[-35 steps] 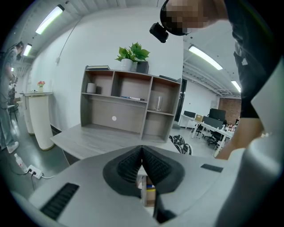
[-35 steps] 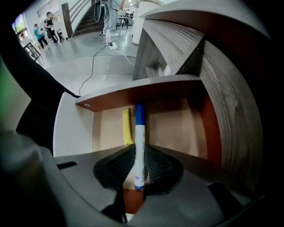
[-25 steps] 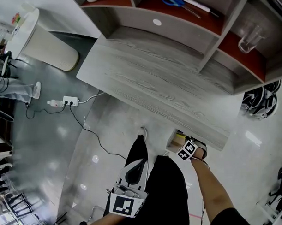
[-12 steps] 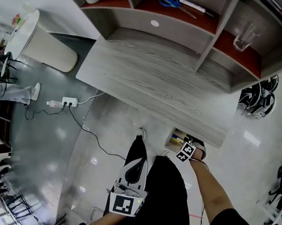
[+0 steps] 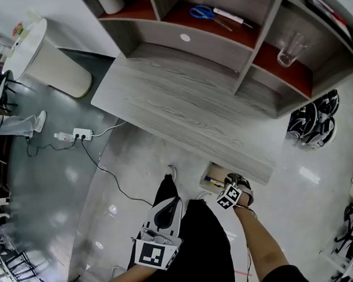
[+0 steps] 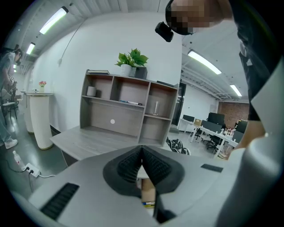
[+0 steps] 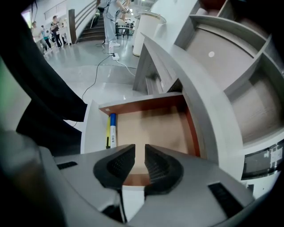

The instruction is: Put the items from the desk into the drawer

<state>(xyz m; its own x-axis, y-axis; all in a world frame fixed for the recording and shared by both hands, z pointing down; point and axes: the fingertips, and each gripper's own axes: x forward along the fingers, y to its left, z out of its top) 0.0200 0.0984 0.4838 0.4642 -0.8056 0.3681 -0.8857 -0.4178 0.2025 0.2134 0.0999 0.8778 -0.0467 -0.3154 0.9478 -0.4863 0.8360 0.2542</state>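
Note:
The drawer [image 5: 211, 178] stands open under the front edge of the grey desk [image 5: 181, 105]. Inside, a yellow and blue marker [image 7: 111, 131] lies along the left wall; the rest of the wooden bottom [image 7: 155, 128] is bare. My right gripper [image 7: 140, 154] sits over the drawer's near edge, its jaws closed to a narrow gap on the front panel [image 7: 133, 195]. In the head view that right gripper [image 5: 232, 183] is at the drawer front. My left gripper [image 5: 170, 206] hangs low by the person's legs, shut and empty [image 6: 142, 153].
The shelf unit on the desk holds blue scissors [image 5: 202, 12], a pen [image 5: 230, 16], a glass [image 5: 289, 48] and a white roll [image 5: 110, 3]. A white pedestal [image 5: 43, 52] stands left; a power strip [image 5: 75, 135] with cable lies on the floor, black gear [image 5: 312, 124] at right.
The right gripper has drawn back a little from the desk edge and more of the drawer shows. The head view has shifted towards the shelves. The left gripper has stayed put.

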